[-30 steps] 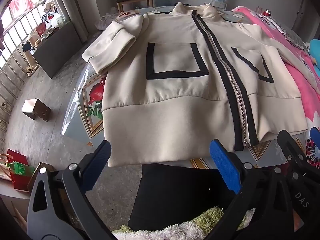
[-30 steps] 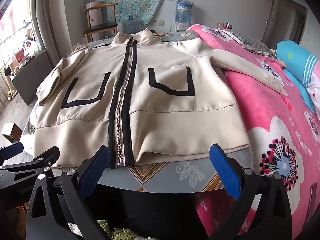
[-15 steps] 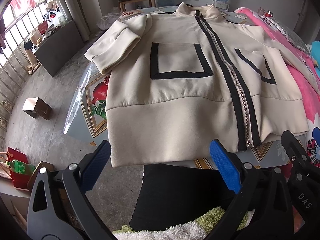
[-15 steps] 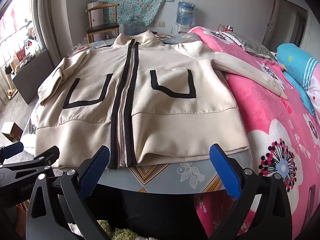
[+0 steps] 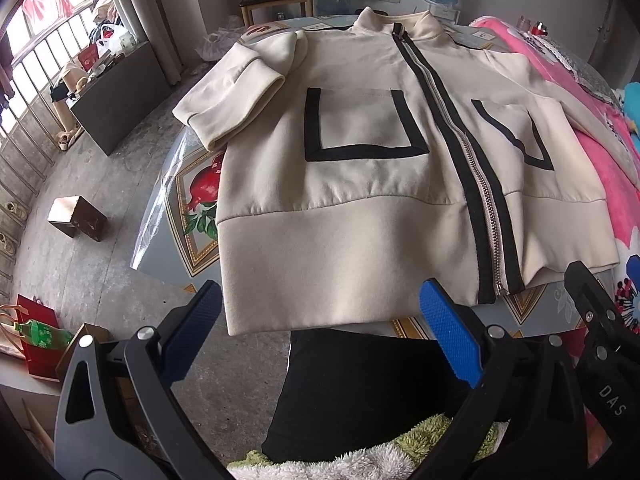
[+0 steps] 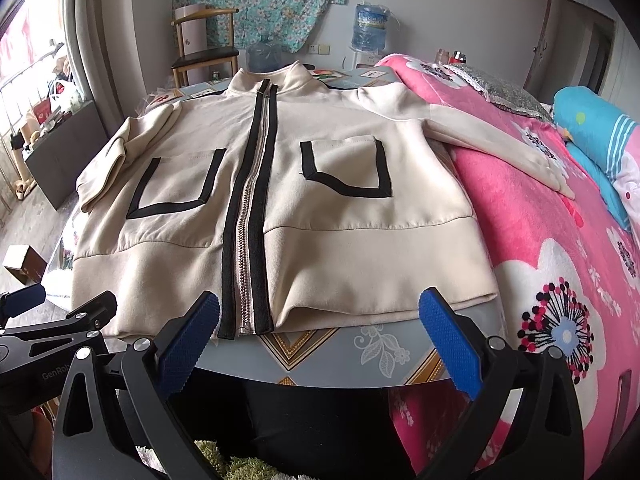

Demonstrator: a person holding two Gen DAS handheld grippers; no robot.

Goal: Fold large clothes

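**Cream jacket lies flat on the counter, both grippers released in front of it**

Nearest to the cameras, the left gripper has its blue-padded fingers spread wide, with nothing between them. The right gripper is released in the same way and holds nothing. Both hang in front of the near edge of the counter, apart from the cloth. Below them there is dark clothing of the person and some fluffy green-white fabric, cut off by the frame, so I cannot tell what it is.

Beyond the fingers, the cream jacket lies front side up on the counter, zipped closed, with its hem toward the cameras and its collar far away. The hem covers most of the near edge; in the left wrist view its corner seems to hang over the edge. The counter pattern shows only in small parts around the jacket.

One sleeve is folded back beside the body. The other sleeve stretches out onto the pink blanket of the bed.

Far behind stand a wooden chair and a water bottle.
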